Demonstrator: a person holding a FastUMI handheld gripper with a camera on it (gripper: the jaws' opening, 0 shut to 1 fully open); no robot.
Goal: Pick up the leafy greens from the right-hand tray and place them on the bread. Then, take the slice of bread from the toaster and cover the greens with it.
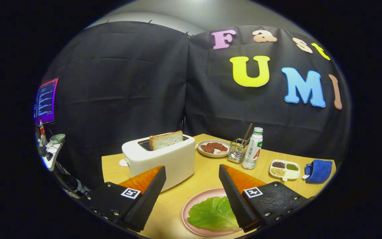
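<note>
A green leafy lettuce leaf [212, 215] lies on a pink plate [191, 202] on the wooden table, low between my fingers and partly under the right finger [235, 196]. What lies beneath the leaf is hidden. My gripper [192, 167] is open, held above the table with nothing between its fingers. Just beyond the left finger [146, 196] stands a white toaster [164, 159]. A slice of bread [166, 139] stands upright in its slot, the top half sticking out.
Beyond the right finger sit a small plate of dark red meat slices [213, 147], a wire holder with sticks [238, 150] and a white bottle [253, 148]. Farther right are a white divided dish of beans [284, 169] and a blue cloth [318, 171]. A monitor [46, 99] stands far left.
</note>
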